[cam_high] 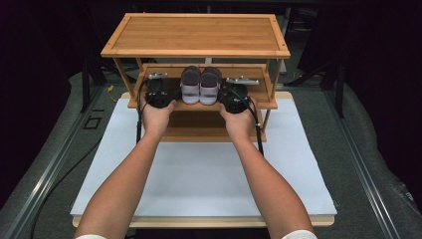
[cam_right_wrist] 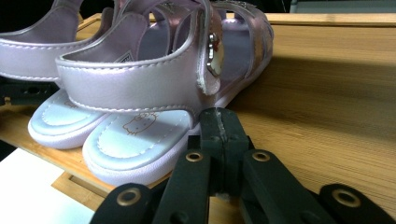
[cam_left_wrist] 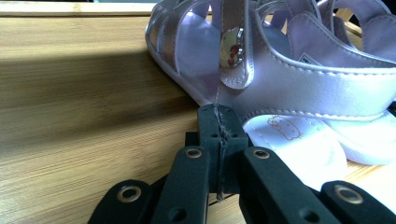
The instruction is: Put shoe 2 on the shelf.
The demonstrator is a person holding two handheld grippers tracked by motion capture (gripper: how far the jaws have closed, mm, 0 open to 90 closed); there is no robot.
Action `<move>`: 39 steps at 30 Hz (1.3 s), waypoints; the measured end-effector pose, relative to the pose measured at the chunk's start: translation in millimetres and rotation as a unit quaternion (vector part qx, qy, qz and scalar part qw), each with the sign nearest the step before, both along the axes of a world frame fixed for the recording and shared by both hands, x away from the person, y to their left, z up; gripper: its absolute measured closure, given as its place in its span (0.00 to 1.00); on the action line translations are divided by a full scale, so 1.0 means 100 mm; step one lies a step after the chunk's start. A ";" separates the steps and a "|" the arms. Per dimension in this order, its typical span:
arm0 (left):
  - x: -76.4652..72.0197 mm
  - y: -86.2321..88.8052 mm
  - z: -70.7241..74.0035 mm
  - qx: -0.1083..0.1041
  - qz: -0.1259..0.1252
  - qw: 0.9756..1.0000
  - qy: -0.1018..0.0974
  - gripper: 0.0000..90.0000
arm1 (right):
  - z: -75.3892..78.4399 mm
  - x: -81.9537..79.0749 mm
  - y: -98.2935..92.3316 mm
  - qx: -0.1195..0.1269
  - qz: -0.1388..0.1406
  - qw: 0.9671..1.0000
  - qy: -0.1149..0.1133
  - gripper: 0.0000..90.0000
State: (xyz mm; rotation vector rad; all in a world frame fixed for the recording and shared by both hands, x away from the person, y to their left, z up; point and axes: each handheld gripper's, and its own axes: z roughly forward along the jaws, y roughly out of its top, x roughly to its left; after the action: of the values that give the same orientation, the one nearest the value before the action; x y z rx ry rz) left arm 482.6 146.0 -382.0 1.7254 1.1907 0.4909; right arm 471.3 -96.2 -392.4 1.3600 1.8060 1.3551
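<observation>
A pair of lilac sandals stands side by side on the middle shelf (cam_high: 251,71) of a wooden shoe rack (cam_high: 196,34), toes to the back. They are the left sandal (cam_high: 190,85) and the right sandal (cam_high: 210,85). My left gripper (cam_high: 161,88) rests on the shelf just left of the pair. Its jaws (cam_left_wrist: 218,116) are shut with nothing between them, the tip against the sole edge of the near sandal (cam_left_wrist: 280,84). My right gripper (cam_high: 230,89) lies just right of the pair, shut and empty (cam_right_wrist: 220,119), its tip beside the near sandal (cam_right_wrist: 154,84).
The rack stands at the far end of a white board (cam_high: 209,169) on the table. A lower shelf (cam_high: 199,124) lies beneath the hands. Dark floor, rails and stand legs surround the table. The heels of the sandals overhang the shelf's front edge.
</observation>
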 end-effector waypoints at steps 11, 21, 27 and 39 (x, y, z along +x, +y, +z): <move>0.00 0.02 0.00 -0.013 0.001 1.000 0.010 0.99 | -0.01 0.00 0.01 -0.003 -0.006 1.000 -0.004 1.00; -0.08 0.10 -0.02 -0.019 -0.006 1.000 -0.002 0.92 | -0.03 -0.02 -0.05 0.010 -0.019 0.999 -0.036 0.96; -0.23 0.15 0.06 -0.021 -0.011 1.000 -0.019 0.87 | 0.02 -0.14 -0.17 0.001 -0.011 0.999 -0.036 0.94; -0.61 0.36 0.04 -0.036 -0.025 0.999 -0.021 0.75 | 0.07 -0.58 -0.40 -0.053 0.013 0.998 0.001 0.91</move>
State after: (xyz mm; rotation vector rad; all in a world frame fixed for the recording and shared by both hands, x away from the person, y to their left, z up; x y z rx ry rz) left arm 421.7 182.4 -378.0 1.6712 1.1191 0.4463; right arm 413.1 -136.7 -385.6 1.2862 1.8747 1.2523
